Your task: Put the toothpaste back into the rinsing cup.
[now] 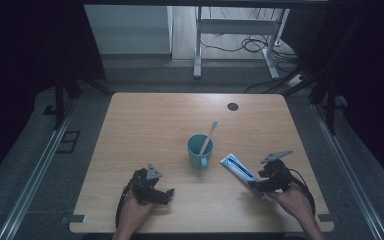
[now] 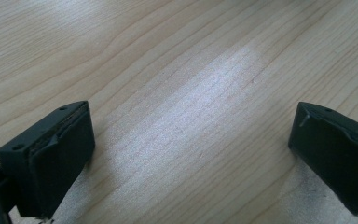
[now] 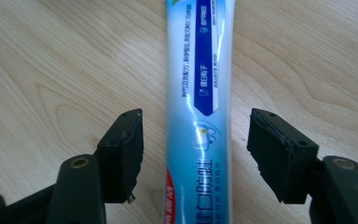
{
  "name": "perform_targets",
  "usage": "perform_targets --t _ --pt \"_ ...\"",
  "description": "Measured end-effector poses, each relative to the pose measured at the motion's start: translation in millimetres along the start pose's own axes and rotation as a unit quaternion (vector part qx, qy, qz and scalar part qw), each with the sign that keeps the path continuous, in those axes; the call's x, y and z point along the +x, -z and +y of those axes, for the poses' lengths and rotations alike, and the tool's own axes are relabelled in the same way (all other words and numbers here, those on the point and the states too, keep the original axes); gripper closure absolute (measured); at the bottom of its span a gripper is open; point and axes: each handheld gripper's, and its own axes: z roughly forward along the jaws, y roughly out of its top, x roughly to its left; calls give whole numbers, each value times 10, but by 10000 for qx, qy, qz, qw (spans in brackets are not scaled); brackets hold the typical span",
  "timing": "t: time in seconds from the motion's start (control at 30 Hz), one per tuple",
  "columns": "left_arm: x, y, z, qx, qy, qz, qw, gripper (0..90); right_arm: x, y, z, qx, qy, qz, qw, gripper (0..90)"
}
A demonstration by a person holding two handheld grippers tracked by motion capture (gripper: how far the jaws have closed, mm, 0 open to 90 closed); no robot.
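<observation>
Wooden table [image 1: 145, 125], grey floor [image 1: 40, 150], dim room

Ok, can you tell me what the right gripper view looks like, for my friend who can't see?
A blue and white toothpaste tube lies flat on a wooden table, running straight up the middle of the picture. The right tongs are open, with one black jaw on each side of the tube, not touching it.

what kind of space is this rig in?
Likely a lab or office recording bay, not a home: a bare wooden table ringed by dark curtains, loose cables on the floor behind. The teal cup and toothpaste tube look staged.
</observation>
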Motion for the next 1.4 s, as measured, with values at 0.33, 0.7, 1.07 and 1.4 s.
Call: perform_targets --t 0.33,0.7,1.07,1.4 --pt "2 2 1 13 -11 0 10000 5 18 -91 159 612 212 -70 9979 333" --pt "0 3 1 15 -7 -1 10000 5 22 -196 330 1376 274 -48 9901 351" --pt "2 4 1 19 -17 -5 10000 7 24 -346 497 2071 274 -81 9779 379" --pt "3 5 1 20 -30 -4 10000 8 57 -486 604 2478 301 -209 9681 417"
